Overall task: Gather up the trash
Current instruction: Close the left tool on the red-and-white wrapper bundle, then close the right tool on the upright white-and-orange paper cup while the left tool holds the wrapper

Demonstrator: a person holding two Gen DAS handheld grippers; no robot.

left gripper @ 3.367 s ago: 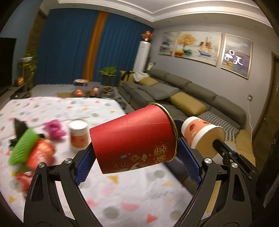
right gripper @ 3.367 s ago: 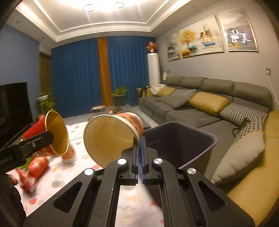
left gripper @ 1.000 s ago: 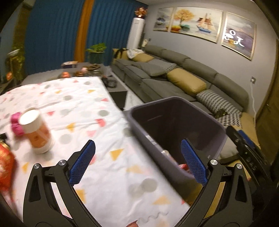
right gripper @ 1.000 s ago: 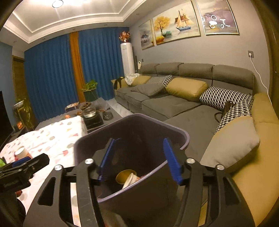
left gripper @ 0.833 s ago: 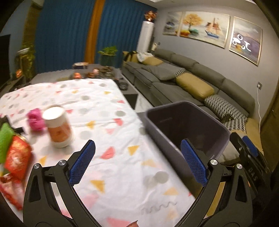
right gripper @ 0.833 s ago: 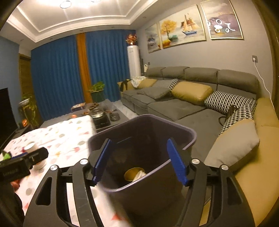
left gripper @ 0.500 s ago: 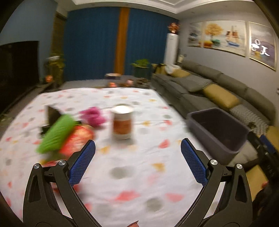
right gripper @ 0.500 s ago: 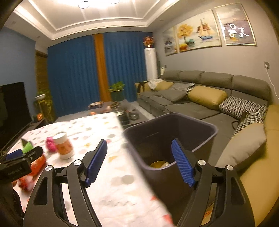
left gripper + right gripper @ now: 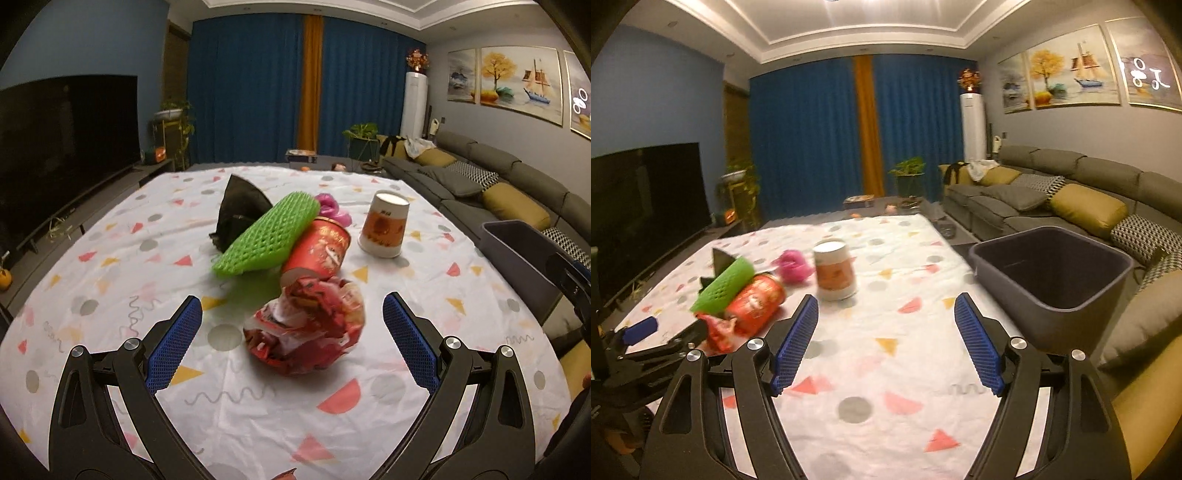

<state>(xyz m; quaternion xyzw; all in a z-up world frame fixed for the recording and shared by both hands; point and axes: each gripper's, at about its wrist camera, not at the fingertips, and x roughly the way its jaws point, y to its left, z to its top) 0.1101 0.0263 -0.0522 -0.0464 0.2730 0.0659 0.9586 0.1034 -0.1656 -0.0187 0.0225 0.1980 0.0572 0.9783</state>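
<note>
On the dotted tablecloth (image 9: 258, 406) a crumpled red wrapper (image 9: 306, 325) lies between the wide-apart fingers of my left gripper (image 9: 291, 308), which is open and touches nothing. Behind the wrapper a red cup (image 9: 317, 251) lies on its side under a green foam net (image 9: 266, 236). An upside-down paper cup (image 9: 384, 229) stands to the right. My right gripper (image 9: 886, 306) is open and empty above the cloth, with the paper cup (image 9: 834, 273) ahead of it and the grey bin (image 9: 1052, 280) to its right.
A pink scrap (image 9: 330, 208) and a black scrap (image 9: 240, 210) lie behind the green net. The bin (image 9: 517, 251) stands off the table's right edge, in front of a grey sofa (image 9: 1071, 184). A television (image 9: 62, 147) fills the left wall.
The red cup and the paper cup held earlier are gone from both grippers, which now stand open. Both views have swung left from the bin to the trash on the table.
</note>
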